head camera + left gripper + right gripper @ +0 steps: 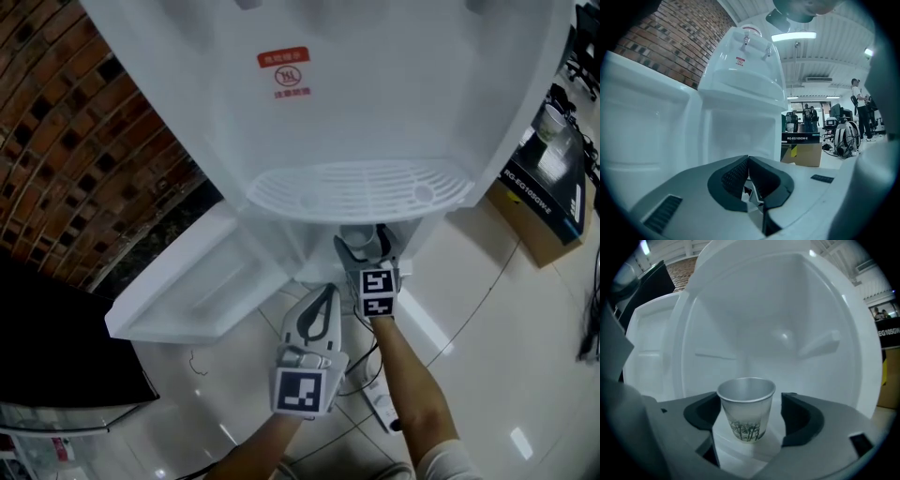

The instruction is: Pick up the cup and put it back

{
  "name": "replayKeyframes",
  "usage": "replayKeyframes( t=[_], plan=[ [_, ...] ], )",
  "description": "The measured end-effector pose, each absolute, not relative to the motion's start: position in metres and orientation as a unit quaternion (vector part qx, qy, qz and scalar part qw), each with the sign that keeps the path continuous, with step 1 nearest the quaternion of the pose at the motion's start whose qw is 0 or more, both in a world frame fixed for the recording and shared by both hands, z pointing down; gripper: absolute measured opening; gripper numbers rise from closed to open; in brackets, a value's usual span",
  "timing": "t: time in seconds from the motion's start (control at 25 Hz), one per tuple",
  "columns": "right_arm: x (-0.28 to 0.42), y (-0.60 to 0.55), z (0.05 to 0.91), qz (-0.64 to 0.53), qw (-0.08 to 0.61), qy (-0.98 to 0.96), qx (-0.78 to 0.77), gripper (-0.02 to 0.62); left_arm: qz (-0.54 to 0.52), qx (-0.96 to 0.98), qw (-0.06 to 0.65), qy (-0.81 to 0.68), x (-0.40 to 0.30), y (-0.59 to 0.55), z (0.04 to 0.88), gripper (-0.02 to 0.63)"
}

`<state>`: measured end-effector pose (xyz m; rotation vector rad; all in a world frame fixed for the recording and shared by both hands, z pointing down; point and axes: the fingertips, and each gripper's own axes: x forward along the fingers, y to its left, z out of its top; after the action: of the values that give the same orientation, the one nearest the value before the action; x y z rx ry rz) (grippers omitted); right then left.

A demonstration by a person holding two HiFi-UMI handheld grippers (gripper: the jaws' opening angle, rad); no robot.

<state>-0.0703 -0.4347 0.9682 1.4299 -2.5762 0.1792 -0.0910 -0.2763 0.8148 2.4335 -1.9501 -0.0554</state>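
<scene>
A small paper cup with a dark tree print stands upright on the white floor of the water dispenser's lower cabinet. My right gripper reaches into that cabinet and is open. The cup sits between its jaws with a gap on each side. In the head view the right gripper pokes in under the drip tray, and the cup is hidden there. My left gripper hangs lower and nearer to me, outside the cabinet. It is shut with nothing in it, its pads pressed together.
The white dispenser fills the middle. Its cabinet door swings open to the left. A brick wall lies left, a cardboard box right, a power strip on the tiled floor. People stand far off.
</scene>
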Motion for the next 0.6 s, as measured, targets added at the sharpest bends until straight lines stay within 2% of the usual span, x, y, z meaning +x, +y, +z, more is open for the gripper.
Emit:
replayKeyframes(
  t=[0.04, 0.08, 0.6],
  plan=[
    [-0.071, -0.436, 0.970, 0.059, 0.102, -0.870, 0.478, 0.355, -0.015, 0.780, 0.011, -0.625, -0.092, -0.276, 0.816, -0.003],
    [-0.071, -0.437, 0.970, 0.057, 0.106, -0.871, 0.475, 0.339, -0.014, 0.780, 0.011, -0.625, -0.094, -0.276, 0.816, -0.003],
    [-0.064, -0.341, 0.857, 0.068, 0.071, -0.874, 0.477, 0.337, -0.043, 0.768, 0.004, -0.639, -0.104, -0.275, 0.761, -0.005]
  ],
)
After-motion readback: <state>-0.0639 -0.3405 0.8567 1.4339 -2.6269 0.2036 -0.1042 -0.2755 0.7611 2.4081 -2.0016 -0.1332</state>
